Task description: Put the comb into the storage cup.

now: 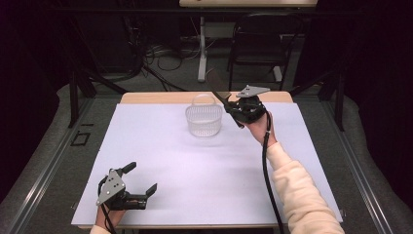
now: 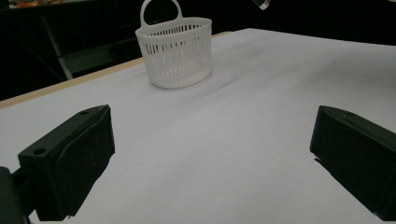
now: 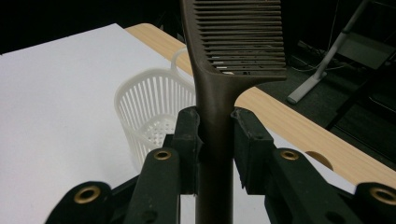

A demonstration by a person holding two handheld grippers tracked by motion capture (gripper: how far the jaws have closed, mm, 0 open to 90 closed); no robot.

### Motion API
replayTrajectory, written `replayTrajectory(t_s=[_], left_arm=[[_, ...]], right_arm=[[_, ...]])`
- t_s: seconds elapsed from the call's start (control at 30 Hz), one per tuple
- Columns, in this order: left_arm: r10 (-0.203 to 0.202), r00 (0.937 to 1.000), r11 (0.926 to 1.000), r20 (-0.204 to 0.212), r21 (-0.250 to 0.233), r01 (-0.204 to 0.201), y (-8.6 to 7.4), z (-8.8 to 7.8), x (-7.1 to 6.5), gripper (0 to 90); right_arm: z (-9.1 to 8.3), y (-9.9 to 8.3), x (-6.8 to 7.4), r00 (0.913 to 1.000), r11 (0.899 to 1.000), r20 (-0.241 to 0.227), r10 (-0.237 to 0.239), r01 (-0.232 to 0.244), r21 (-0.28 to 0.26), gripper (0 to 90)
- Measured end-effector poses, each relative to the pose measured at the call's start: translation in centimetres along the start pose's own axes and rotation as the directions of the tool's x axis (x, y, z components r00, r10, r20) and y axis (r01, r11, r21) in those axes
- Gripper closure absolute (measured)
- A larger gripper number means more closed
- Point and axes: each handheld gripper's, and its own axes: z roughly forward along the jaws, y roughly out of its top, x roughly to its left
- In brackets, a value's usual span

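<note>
Comb (image 3: 219, 88): dark brown plastic, prob. light, stiff and smooth, so it could slip or pivot; best held on the thick handle, not the thin teeth, which look fragile. Right tongs (image 3: 215, 140) are clamped on that handle, comb sticking up and out beyond the tips, raised just right of the basket (image 1: 203, 121). Basket is white slotted plastic, light, easy to tip, standing on the tabletop (image 1: 160, 165) beside those tongs. Left tongs (image 1: 141, 183) are apart, nothing between, well away near the front edge. Comb's top and handle end are cut off in the right gripper view; in the high view it's a thin dark sliver.
</note>
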Motion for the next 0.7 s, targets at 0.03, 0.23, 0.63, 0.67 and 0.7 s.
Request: replayTrajectory(t_s=[0.03,0.23,0.63,0.67,0.7], left_arm=[[0.0,1.0,1.0,0.0,0.001,0.0,0.0,0.0,0.0,0.0],[0.001,1.0,1.0,0.001,0.001,-0.001,0.0,0.0,0.0,0.0],[-0.004,1.0,1.0,-0.002,-0.007,0.004,0.0,-0.1,0.1,0.0],[-0.006,1.0,1.0,-0.003,-0.008,0.006,0.0,-0.1,0.1,0.0],[-0.004,1.0,1.0,-0.002,-0.009,0.004,0.0,-0.1,0.1,0.0]], right_arm=[[0.1,0.1,0.0,1.0,1.0,0.002,-0.003,0.003,-0.003,72.7],[0.3,0.8,0.1,0.9998,1.0,0.004,-0.021,0.021,-0.013,72.7],[1.6,1.0,0.1,0.9986,0.998,0.006,-0.053,0.054,-0.028,72.7],[1.6,1.0,0.1,0.9984,0.998,0.01,-0.056,0.057,-0.031,72.7],[1.7,1.1,0.1,0.9982,0.997,0.012,-0.059,0.06,-0.038,72.7]])
